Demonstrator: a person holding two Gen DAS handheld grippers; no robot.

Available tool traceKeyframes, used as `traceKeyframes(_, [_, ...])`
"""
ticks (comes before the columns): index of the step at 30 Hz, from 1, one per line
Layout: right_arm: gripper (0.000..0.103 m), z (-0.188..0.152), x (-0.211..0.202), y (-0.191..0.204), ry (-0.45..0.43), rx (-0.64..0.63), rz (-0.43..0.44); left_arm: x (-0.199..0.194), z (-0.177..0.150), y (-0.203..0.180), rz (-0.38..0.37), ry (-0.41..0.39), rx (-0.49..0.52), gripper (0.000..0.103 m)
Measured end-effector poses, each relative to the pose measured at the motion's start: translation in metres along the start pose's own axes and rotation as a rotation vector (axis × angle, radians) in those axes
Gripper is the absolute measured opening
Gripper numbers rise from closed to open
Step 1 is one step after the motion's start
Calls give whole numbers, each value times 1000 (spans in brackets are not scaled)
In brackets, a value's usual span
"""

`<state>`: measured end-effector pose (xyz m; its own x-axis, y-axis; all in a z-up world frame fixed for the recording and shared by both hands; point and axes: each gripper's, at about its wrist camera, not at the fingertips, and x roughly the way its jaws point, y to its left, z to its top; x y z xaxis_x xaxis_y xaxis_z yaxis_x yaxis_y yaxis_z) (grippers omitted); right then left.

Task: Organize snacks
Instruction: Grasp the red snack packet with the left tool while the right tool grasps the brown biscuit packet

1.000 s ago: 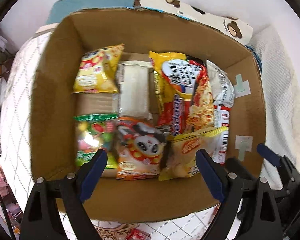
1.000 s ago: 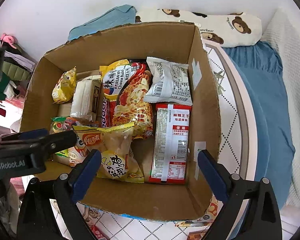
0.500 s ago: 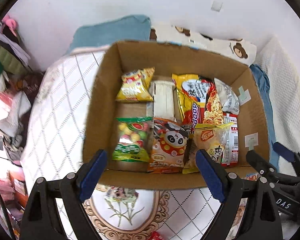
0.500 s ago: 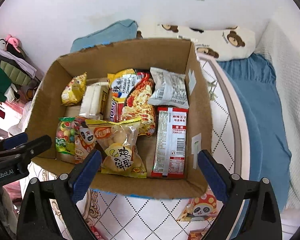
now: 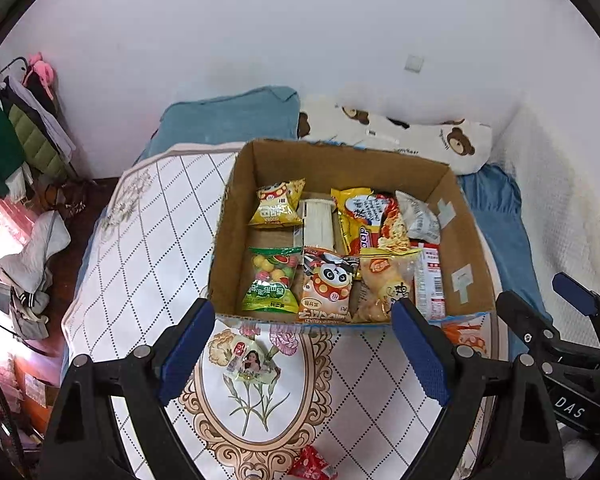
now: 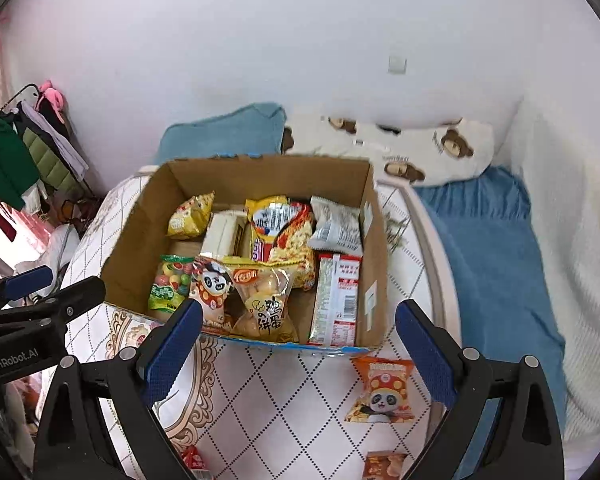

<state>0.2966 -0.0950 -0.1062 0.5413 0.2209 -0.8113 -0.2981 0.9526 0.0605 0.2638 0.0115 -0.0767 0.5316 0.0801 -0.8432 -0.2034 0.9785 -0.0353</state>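
Two grippers hang over the bed, and we're looking down on the box [image 5: 236, 216] of snacks on the quilt [image 5: 140, 240]. Our left gripper [image 5: 302, 344] has its jaws wide apart with nothing between them; our right gripper [image 6: 298, 350] is just the same, spread and empty. Inside the box the packets lie side by side, candy bag [image 5: 270, 280] at the near left. Loose on the quilt: a panda packet [image 6: 382, 390] just beside the box and a small packet [image 5: 250, 364] near it.
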Motion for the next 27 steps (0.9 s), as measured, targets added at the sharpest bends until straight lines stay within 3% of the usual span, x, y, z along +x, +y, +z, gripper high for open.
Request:
traceKeyframes(8, [99,-15,-41,-1,-65,39,16,-33,-17,-2,14,-66,6,90])
traceKeyframes(13, [99,-29,-48,-6,-43,72,52,-20,-40,-3,25,0,53,90])
traceKeyframes(20, [100,-84,-16,-52,118,230,66,65,-128,-10,-18,394,182,90])
traceKeyframes(24, [100,-127,7,-90,228,344,33,125,-180,-7,-128,676,133,90])
traceKeyframes(27, [100,-159,24,-118,309,408,-4,149,-202,-11,-157,766,107,90])
